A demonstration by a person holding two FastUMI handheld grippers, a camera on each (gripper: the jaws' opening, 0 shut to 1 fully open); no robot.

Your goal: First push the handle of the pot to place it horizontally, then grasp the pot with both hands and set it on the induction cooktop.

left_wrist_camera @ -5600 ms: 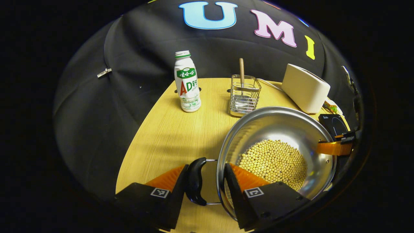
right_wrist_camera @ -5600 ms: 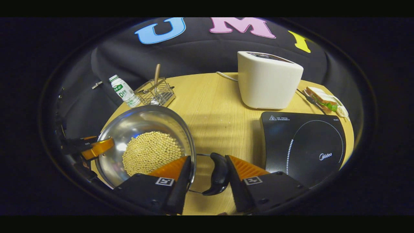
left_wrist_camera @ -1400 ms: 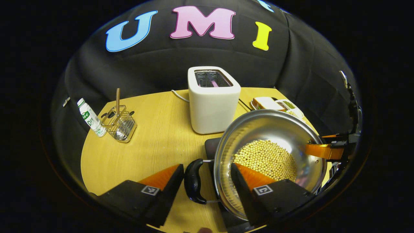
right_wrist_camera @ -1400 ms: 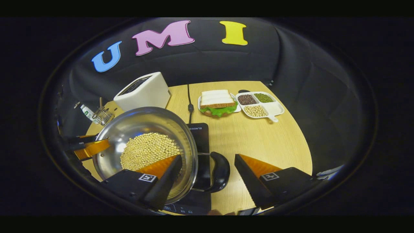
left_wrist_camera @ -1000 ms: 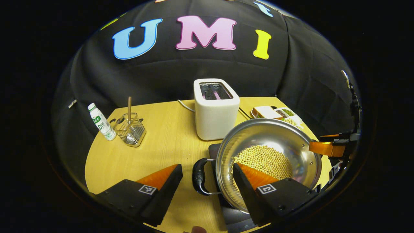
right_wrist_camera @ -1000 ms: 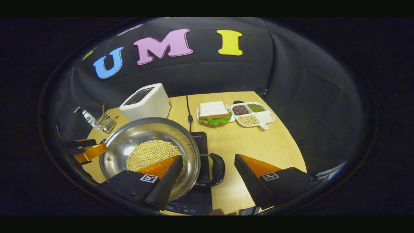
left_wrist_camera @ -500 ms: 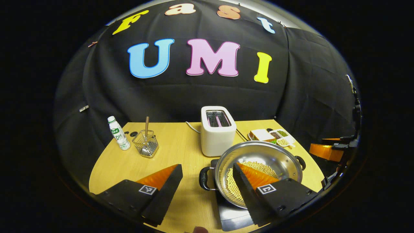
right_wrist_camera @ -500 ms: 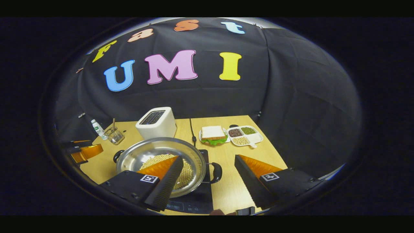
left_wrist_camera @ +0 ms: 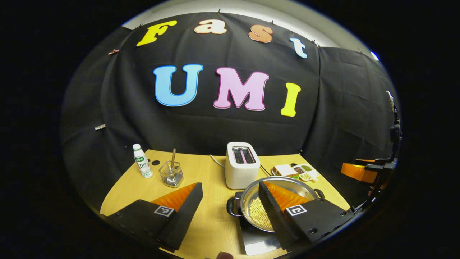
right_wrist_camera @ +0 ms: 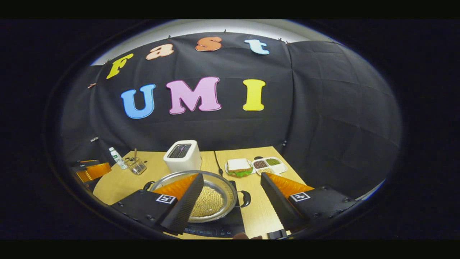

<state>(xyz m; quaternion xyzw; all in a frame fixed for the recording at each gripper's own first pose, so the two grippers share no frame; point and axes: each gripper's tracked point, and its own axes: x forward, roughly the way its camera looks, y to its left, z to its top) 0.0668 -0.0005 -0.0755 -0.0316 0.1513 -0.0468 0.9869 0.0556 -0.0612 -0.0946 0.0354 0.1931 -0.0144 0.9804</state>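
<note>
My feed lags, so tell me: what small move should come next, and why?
Probably none beyond holding both grippers clear. The pot of soybeans sits on the induction cooktop, and the left gripper and right gripper are open, off its handles.

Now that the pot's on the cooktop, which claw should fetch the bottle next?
Left, probably. Both are open, but the bottle stands nearer the left claw; pot and toaster sit between it and the right claw.
</note>
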